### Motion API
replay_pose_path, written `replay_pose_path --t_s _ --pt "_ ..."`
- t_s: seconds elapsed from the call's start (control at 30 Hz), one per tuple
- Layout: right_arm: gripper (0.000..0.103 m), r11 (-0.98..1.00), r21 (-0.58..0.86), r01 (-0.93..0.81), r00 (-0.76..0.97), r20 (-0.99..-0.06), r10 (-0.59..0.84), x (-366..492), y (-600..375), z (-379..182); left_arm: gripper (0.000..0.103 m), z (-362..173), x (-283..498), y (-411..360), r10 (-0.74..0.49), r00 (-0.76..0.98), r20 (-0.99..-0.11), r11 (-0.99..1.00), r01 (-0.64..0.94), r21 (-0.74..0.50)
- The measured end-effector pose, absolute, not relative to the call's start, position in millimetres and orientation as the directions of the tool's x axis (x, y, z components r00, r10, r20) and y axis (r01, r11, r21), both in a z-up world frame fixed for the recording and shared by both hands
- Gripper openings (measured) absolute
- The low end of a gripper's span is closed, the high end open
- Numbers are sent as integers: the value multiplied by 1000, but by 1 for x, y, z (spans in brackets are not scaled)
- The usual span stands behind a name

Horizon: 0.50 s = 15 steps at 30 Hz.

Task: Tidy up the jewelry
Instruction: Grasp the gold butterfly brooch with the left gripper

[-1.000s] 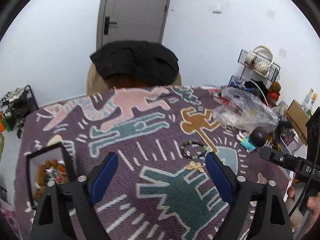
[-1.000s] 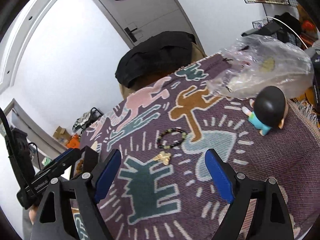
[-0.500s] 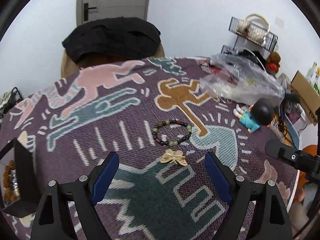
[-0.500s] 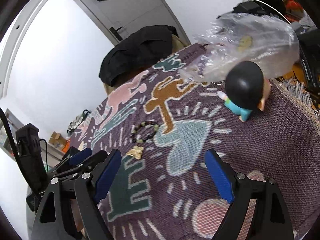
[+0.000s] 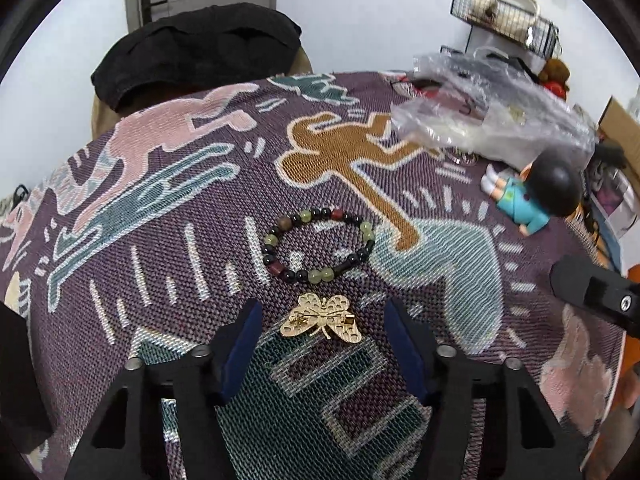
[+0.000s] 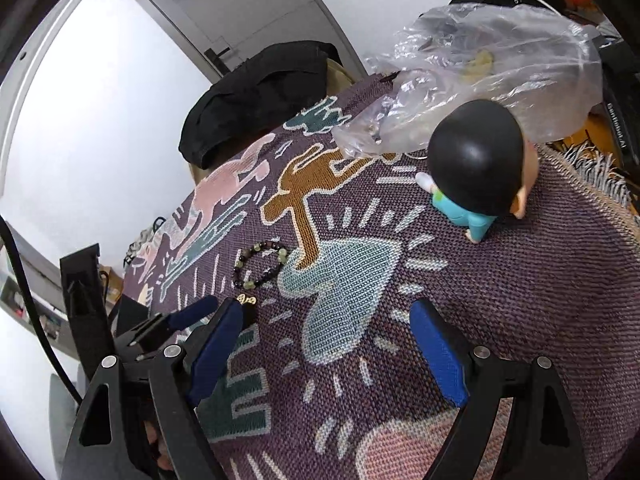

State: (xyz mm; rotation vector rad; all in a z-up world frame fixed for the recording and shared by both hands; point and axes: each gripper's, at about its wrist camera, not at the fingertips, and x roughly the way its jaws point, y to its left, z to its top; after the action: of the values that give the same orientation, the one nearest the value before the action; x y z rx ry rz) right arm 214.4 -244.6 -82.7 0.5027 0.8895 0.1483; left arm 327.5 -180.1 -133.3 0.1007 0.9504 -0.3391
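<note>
A gold butterfly brooch [image 5: 322, 318] lies pin side up on the patterned woven cloth [image 5: 160, 280]. My left gripper [image 5: 323, 312] points steeply down with its jaws closing. The brooch sits between its blue pads [image 5: 244, 340], which stand a little apart from it on both sides. Just beyond lies a beaded bracelet [image 5: 318, 250] of dark, green and red beads. In the right wrist view the bracelet [image 6: 260, 266] and the brooch [image 6: 247, 301] show at the left. My right gripper [image 6: 327, 308] hangs open over bare cloth, holding nothing.
A small doll with a black head [image 5: 536, 196] lies at the right beside a crumpled clear plastic bag [image 5: 492, 120]. A black garment [image 5: 196, 48] drapes a chair behind the table. A wire basket [image 5: 504, 16] hangs on the wall. A black box [image 5: 16, 380] sits at the left edge.
My left gripper has come down and forward onto the brooch, and its jaws have narrowed around it. The black box has slid to the left edge. My right gripper has sunk slightly.
</note>
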Motion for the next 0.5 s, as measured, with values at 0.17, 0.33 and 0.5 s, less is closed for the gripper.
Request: replay_pose_path --t_s 0.17,0.33,0.5 --pt "87 880 469 73 613 -717 331 222 -236 -87 45 -136 329 -182 -210 553 -806 945 326 -22" --pt "87 891 450 60 600 -730 328 231 -228 -85 41 -136 328 -179 -219 554 -803 940 340 -22" --pt "87 912 409 28 576 -752 319 244 -213 -79 41 -126 325 -160 -230 574 -786 949 313 -49"
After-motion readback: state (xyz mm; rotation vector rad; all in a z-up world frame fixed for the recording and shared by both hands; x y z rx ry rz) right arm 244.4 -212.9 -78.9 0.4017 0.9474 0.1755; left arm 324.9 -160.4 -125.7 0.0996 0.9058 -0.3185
